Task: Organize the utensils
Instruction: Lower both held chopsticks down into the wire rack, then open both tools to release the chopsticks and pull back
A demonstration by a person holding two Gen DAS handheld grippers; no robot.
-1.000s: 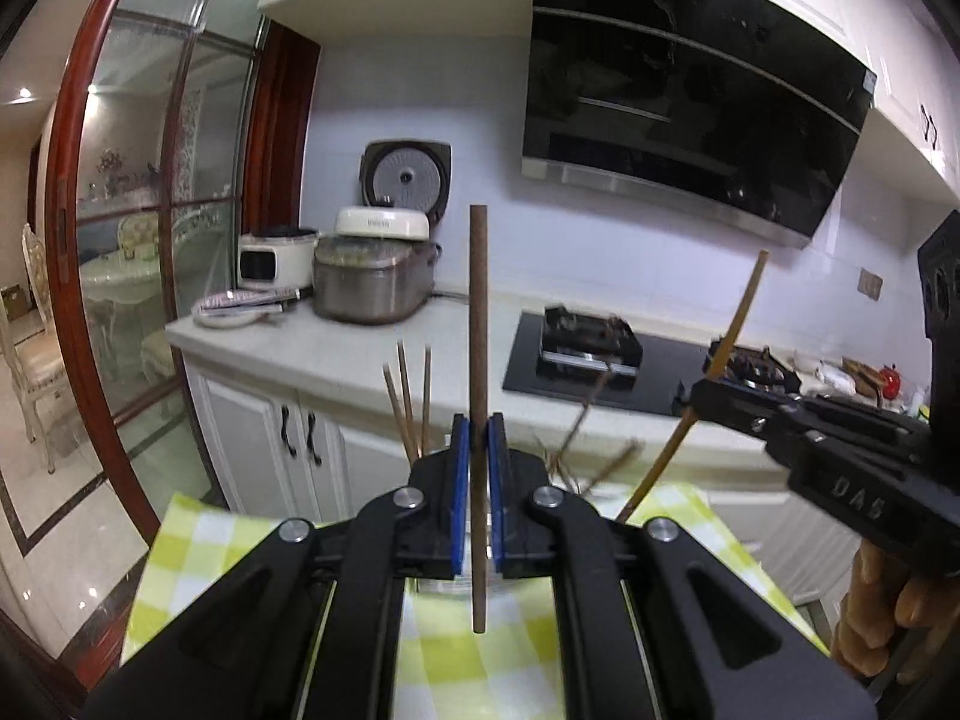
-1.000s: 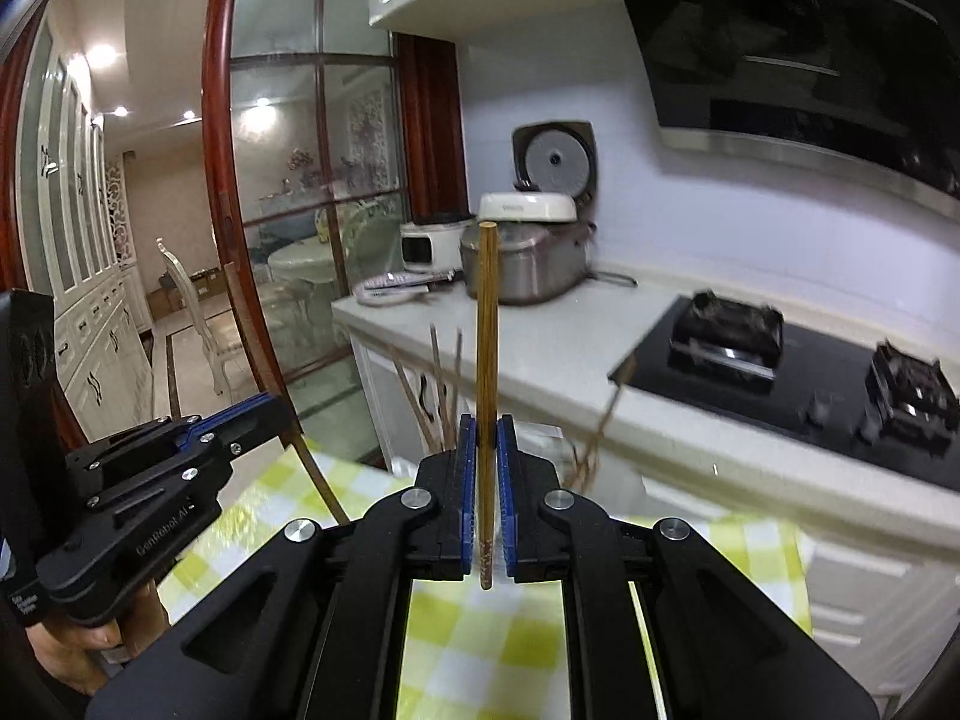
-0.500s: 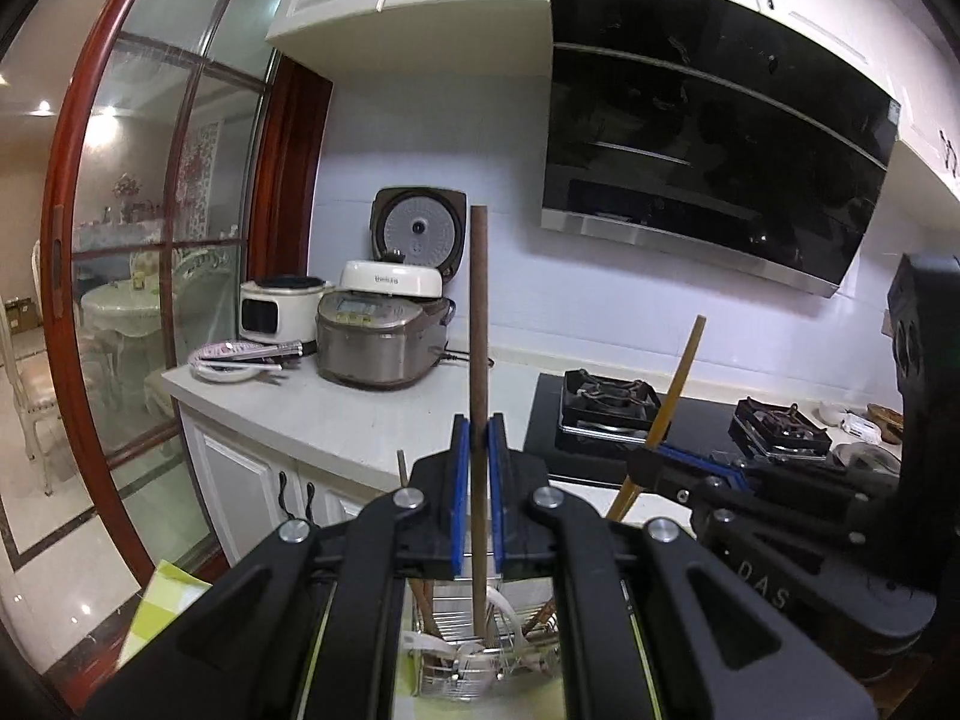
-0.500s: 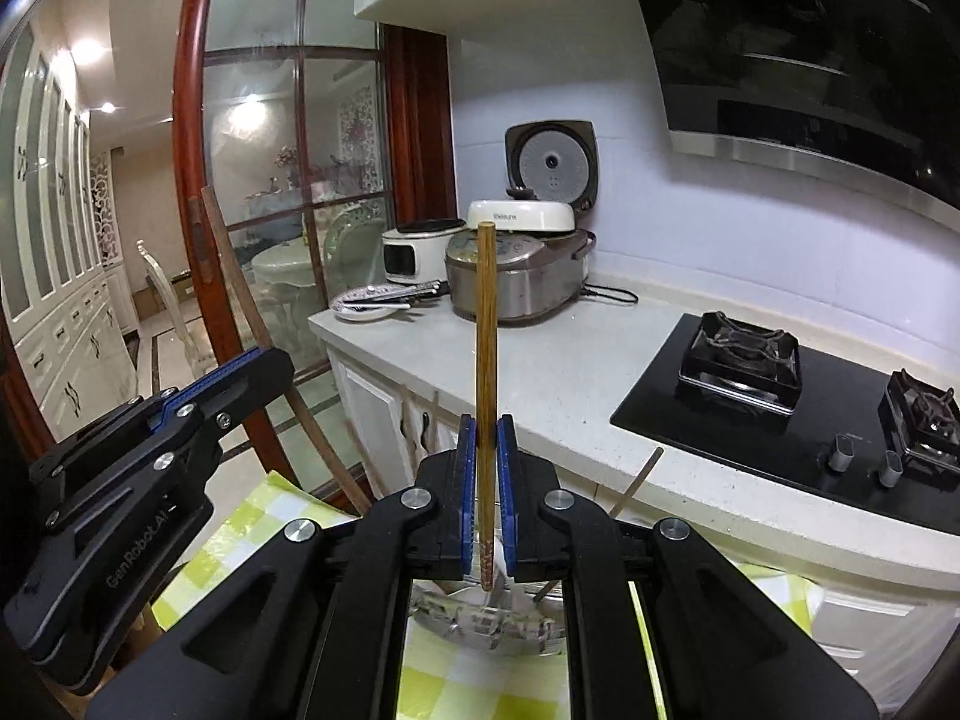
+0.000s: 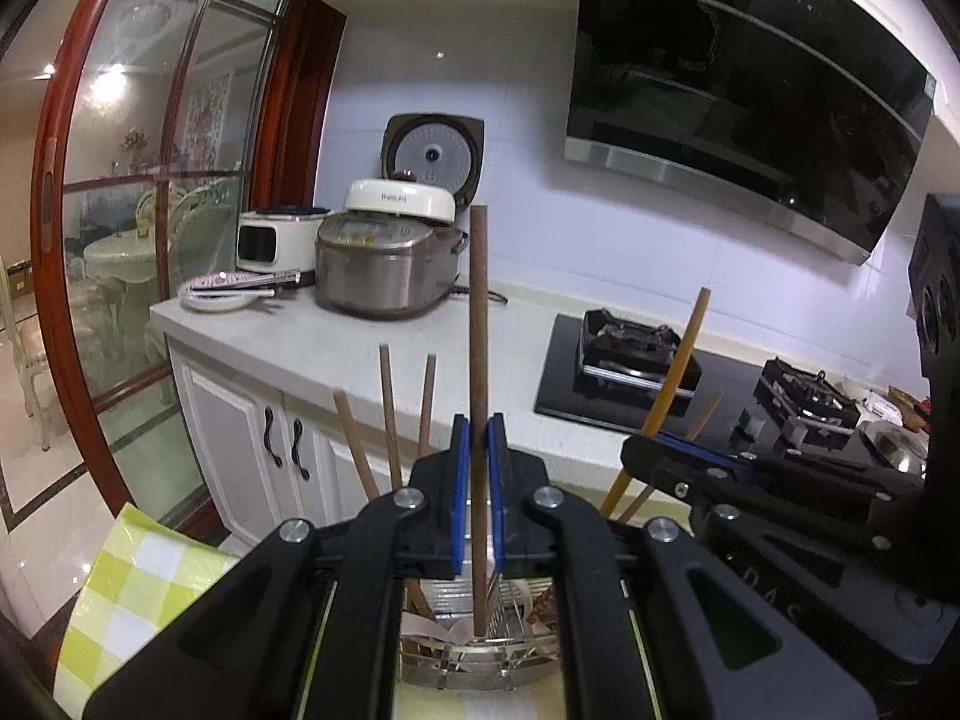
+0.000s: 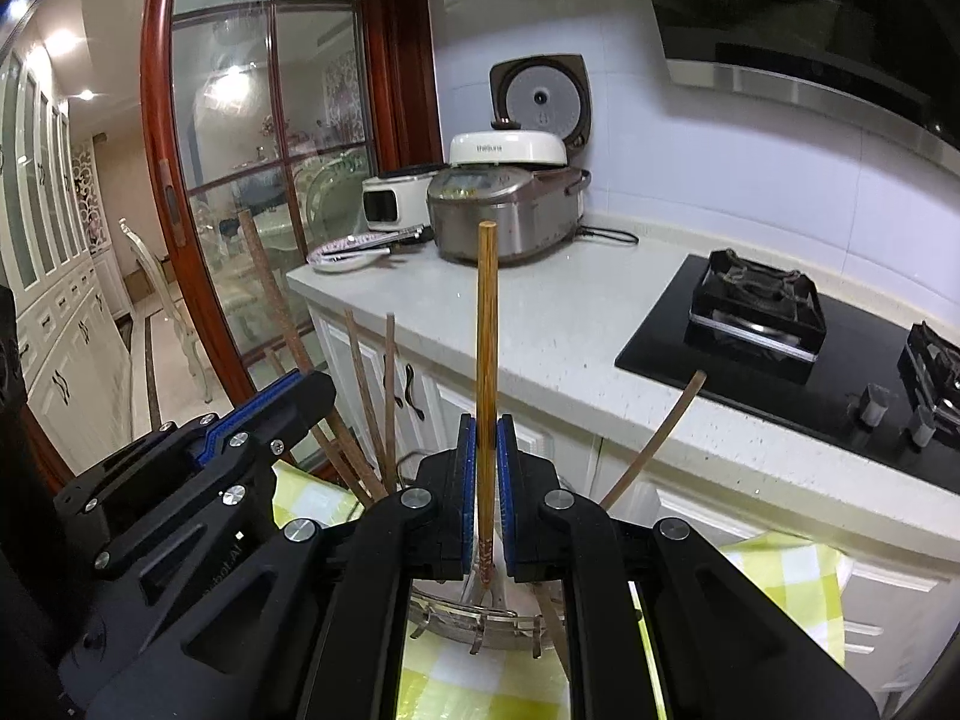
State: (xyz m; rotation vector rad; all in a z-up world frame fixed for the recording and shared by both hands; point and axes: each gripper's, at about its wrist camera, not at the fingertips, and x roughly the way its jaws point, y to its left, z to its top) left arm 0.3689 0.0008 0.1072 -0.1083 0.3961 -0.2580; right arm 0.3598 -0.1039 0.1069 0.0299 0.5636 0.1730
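My left tool (image 5: pixel 478 450) and right tool (image 6: pixel 485 450) each pinch a chopstick above the rack (image 5: pixel 480 669); crowded sticks could deflect tips.

Wire utensil rack (image 5: pixel 474 657) on checked tablecloth (image 5: pixel 129 588)

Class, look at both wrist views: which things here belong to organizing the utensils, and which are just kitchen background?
Belong to the job:
- dark brown chopstick in left tool
- lighter chopstick in right tool
- wire utensil holder
- chopsticks already standing in it

Lying about:
- rice cooker
- gas hob
- range hood
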